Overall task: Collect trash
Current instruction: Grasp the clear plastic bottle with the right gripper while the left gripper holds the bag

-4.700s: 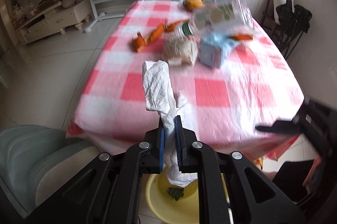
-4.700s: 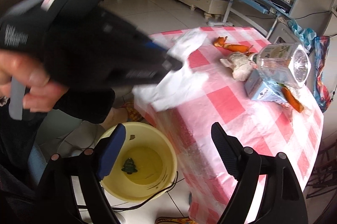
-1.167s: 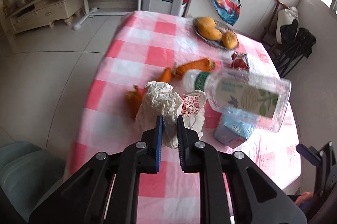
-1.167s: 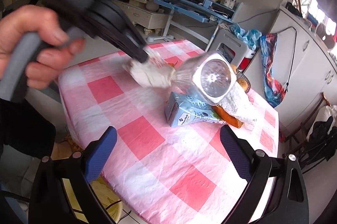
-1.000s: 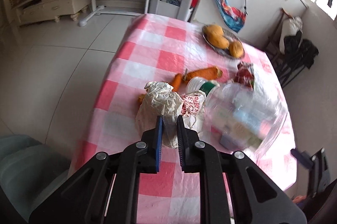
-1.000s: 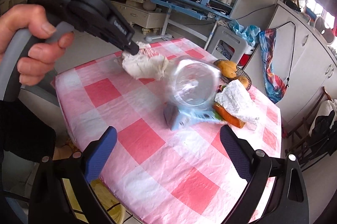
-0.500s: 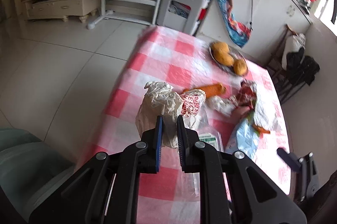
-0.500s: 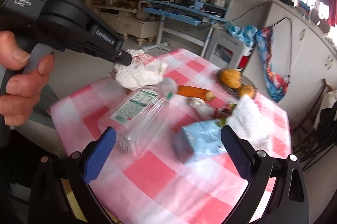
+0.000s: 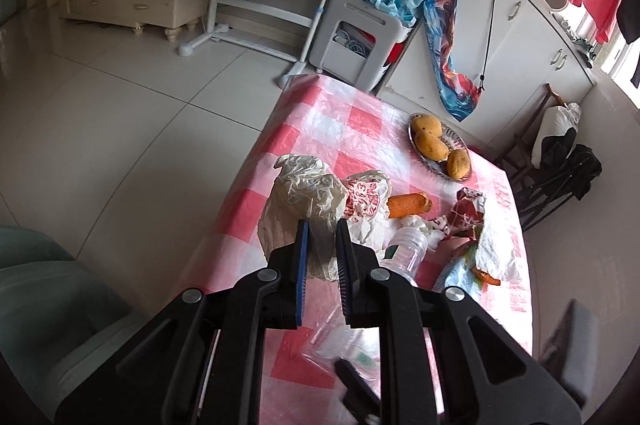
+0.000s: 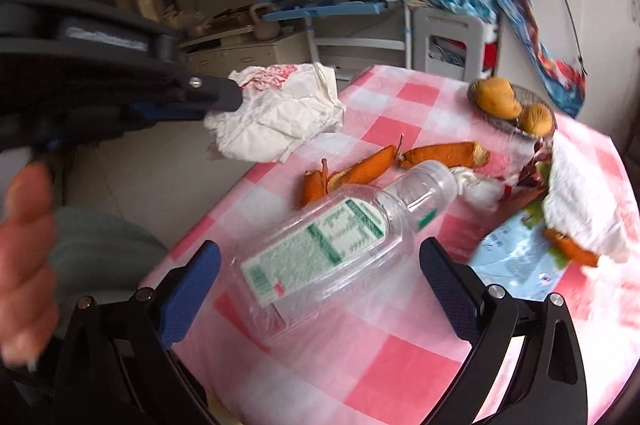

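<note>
— On the left of the right wrist view, what has the left tool got?

— A crumpled white paper wrapper with red print, pinched between its blue pads and held up off the table, over its near-left edge. A hand grips the handle below. In the left wrist view the same wrapper bulges out past the narrow fingers, wrinkled and soft.

— And the bottle?

— A clear plastic bottle lies on its side on the pink-and-white checked cloth, long axis slanting, neck up-right toward the carrot pieces, base toward the camera. Its label is green and white. It sits between the widely spread fingers of the right tool, and neither pad touches it.

— What lies further right?

— A knotted white scrap, a pale blue carton lying flat, a white ribbed wrapper over it, and a dish of yellow-orange fruit at the far end.

— Does the left view add anything?

— A red snack packet, seen clearly there and blurred in the other. Only the bottle's neck shows clearly there.
</note>
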